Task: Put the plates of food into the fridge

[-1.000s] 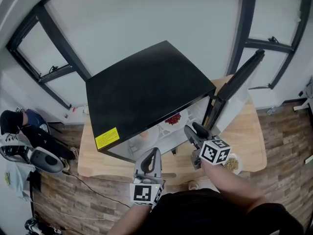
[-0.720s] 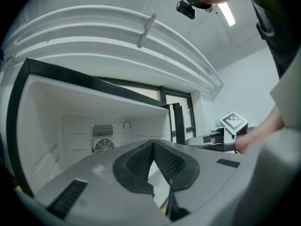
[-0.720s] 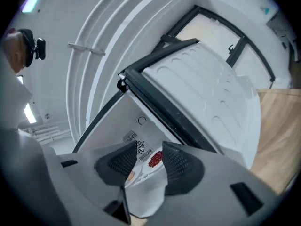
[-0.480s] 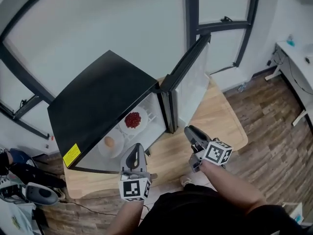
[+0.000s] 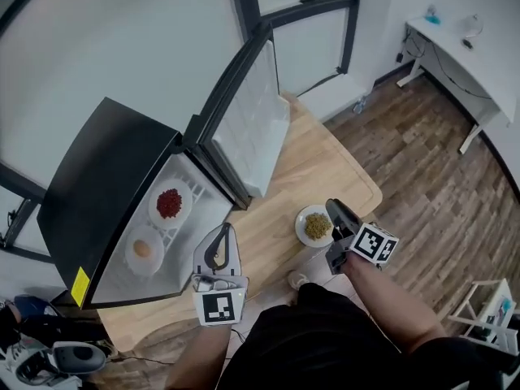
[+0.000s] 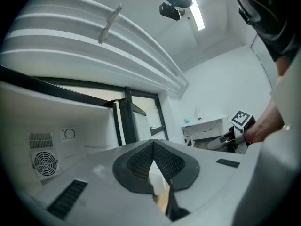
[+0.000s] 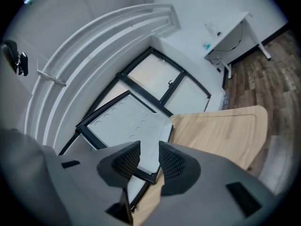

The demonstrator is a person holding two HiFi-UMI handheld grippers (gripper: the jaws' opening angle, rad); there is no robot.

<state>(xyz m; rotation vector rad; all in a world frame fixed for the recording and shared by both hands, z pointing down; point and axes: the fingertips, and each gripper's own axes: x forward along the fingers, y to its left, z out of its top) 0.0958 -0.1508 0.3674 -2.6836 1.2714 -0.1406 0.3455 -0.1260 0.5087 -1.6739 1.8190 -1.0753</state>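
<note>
On the left, the black mini fridge [image 5: 97, 177] stands open on the bench [image 5: 341, 173]. It holds a plate of red food [image 5: 169, 204] and a plate with something orange [image 5: 143, 249], so we judge those two done. Our left gripper [image 5: 222, 234] hovers before the opening, jaws together and empty. The fridge door [image 5: 256, 120] is swung wide, leaving the way in clear. The plate of green food [image 5: 316, 227] sits on the bench just beside our right gripper [image 5: 335, 210], whose jaws are closing on nothing.

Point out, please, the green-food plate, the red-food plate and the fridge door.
green-food plate [image 5: 300, 224]: head view, left rim.
red-food plate [image 5: 185, 199]: head view, right rim.
fridge door [image 5: 253, 124]: head view, inner panel.
</note>
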